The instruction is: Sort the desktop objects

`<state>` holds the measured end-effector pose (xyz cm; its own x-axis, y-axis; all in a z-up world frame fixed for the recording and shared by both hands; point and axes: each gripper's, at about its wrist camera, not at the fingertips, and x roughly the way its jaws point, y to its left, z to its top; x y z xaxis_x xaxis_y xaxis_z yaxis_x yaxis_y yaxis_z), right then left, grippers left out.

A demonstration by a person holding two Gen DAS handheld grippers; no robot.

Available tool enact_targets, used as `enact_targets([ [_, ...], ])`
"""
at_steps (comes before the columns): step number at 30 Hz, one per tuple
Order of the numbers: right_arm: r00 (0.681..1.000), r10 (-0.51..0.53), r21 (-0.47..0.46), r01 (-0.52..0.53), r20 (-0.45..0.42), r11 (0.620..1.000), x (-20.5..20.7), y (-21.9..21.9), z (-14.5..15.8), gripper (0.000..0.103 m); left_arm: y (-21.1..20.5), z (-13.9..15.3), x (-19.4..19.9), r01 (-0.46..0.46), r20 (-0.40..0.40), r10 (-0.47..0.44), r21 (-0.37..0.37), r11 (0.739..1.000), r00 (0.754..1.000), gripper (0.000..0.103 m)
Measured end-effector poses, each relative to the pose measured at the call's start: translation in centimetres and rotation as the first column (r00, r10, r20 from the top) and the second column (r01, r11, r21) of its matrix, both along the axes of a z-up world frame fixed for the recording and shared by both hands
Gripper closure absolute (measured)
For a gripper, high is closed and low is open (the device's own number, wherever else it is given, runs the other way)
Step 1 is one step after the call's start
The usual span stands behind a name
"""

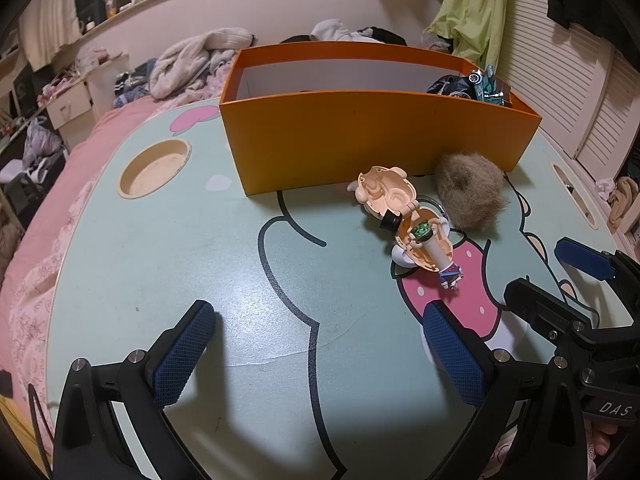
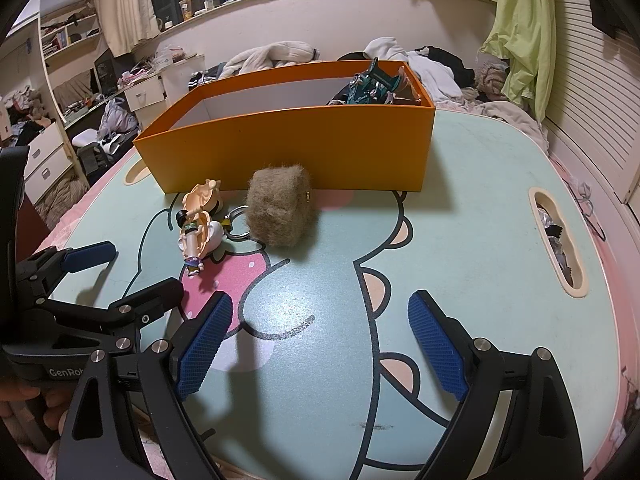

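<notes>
Both grippers, left [image 1: 316, 354] and right [image 2: 320, 344], hover spread and empty over the table [image 1: 180, 240], toy [image 1: 408, 224] and pouch [image 2: 280, 208] awaiting the box [image 2: 300, 152].

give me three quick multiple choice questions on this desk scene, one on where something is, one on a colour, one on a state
1. Where is the teal toy car?
A. inside the orange box
B. on the table by the keyring
C. in the right gripper

2. What colour is the fluffy pouch?
A. pink
B. brown
C. green

3. How is the peach capsule toy?
A. closed
C. hinged open
B. inside the box

Answers:
1 A, it sits at one end of the orange box.
2 B, its fur is tan brown.
3 C, both halves lie apart on the table with a small figure showing inside.
</notes>
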<state>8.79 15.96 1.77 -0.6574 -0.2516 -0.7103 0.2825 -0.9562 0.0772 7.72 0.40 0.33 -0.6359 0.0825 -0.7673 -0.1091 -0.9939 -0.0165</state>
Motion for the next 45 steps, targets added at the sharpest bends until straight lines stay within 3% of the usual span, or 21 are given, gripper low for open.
enact_targets([
  [41,1.0,0.0,-0.001,0.0,0.0,1.0,0.1,0.0,0.1,0.012,0.1,-0.1,0.2,0.0,-0.001,0.0,0.0,1.0,1.0,0.0],
  [45,1.0,-0.017,-0.084,0.016,-0.008,0.996,0.2,1.1,0.5,0.013,0.1,-0.1,0.2,0.0,-0.001,0.0,0.0,1.0,1.0,0.0],
])
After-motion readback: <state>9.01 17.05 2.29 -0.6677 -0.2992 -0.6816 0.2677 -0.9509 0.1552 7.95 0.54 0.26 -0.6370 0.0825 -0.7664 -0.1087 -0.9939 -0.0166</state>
